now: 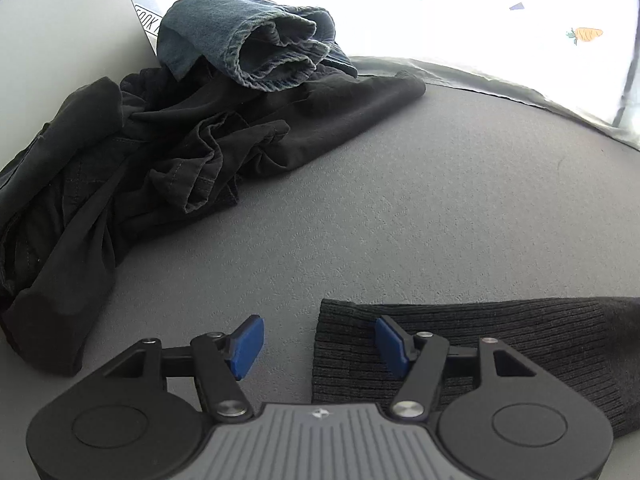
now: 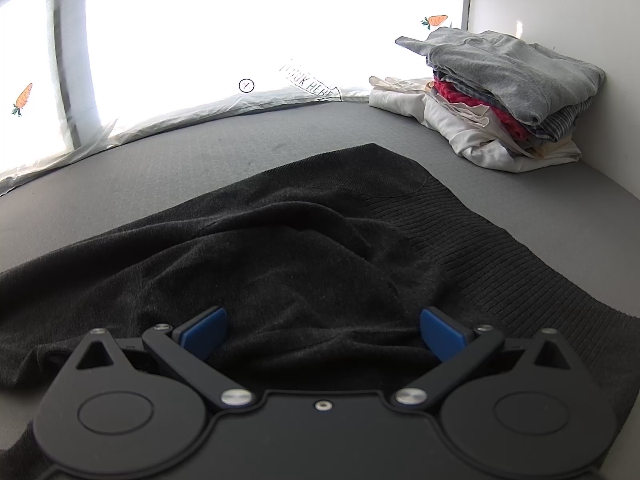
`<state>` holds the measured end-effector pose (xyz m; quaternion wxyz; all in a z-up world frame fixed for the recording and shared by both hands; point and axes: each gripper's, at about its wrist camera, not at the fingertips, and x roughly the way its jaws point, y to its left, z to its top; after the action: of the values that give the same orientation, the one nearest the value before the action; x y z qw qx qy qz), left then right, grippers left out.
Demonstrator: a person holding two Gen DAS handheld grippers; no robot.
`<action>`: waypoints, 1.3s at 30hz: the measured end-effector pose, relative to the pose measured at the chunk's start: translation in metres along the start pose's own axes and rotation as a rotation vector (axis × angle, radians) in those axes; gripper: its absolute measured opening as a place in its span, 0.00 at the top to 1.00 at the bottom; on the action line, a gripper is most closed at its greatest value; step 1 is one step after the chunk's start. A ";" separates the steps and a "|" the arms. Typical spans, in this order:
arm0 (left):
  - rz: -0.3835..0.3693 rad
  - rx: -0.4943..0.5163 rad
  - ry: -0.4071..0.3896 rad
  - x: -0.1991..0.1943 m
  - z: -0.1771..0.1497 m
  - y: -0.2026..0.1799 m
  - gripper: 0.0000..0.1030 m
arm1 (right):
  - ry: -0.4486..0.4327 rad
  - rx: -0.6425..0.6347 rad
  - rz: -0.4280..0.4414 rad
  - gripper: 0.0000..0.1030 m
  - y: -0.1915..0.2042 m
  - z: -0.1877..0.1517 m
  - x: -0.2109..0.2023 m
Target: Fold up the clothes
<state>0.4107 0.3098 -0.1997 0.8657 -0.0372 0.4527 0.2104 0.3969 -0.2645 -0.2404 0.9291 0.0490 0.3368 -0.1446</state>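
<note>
So the dark knit sweater (image 2: pixel 304 240) is laid out flat-ish on the grey worktop (image 2: pixel 580 216), with a rumpled hump seen in the middle and a ribbed band (image 2: pixel 520 264) running along its right edge in the right wrist view. In the left wrist view only one ribbed end of it (image 1: pixel 520 344) is seen, lying at the lower right.

The right tool (image 2: pixel 324 334) is held low over the sweater with its jaws spread wide; the blue pads (image 2: pixel 204 330) are seen on either side of the hump, and nothing is pinched between them. Whether the pads are actually touching the knit can't be told.

The left tool (image 1: pixel 320 346) is parted too, nothing gripped. One blue pad (image 1: pixel 392 346) is seen over the ribbed end, the other (image 1: pixel 248 346) over bare worktop just beside the sweater's edge.

Further out, a heap of unfolded black garments (image 1: pixel 140 168) is piled at the left, with a crumpled pair of blue jeans (image 1: pixel 256 44) sitting on top at the back, against a pale wall (image 1: pixel 60 40). Off in the far right corner a folded stack (image 2: pixel 504 96) is found: grey on top, red and striped layers under it, white at the bottom. A bright plastic sheet printed with little carrots (image 2: pixel 434 21) is seen behind everything.
</note>
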 end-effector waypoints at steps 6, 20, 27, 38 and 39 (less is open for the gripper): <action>-0.040 -0.136 0.017 0.003 -0.004 0.014 0.34 | 0.101 -0.010 0.036 0.01 -0.010 0.037 0.003; -0.072 -0.146 0.003 0.002 -0.001 0.002 0.59 | 0.054 0.038 -0.001 0.07 -0.058 0.133 0.095; -0.070 -0.157 -0.003 0.003 0.006 -0.007 0.81 | 0.143 0.042 0.020 0.24 -0.073 0.132 0.138; -0.046 -0.160 -0.050 0.006 0.049 -0.024 0.90 | -0.003 0.110 0.028 0.91 -0.082 0.161 0.132; -0.052 -0.160 -0.067 0.007 0.058 -0.026 0.90 | -0.010 0.123 0.022 0.92 -0.084 0.164 0.135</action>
<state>0.4690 0.3033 -0.1748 0.8798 -0.1111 0.4041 0.2245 0.5707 -0.4070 -0.1997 0.9275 0.1088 0.3223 -0.1552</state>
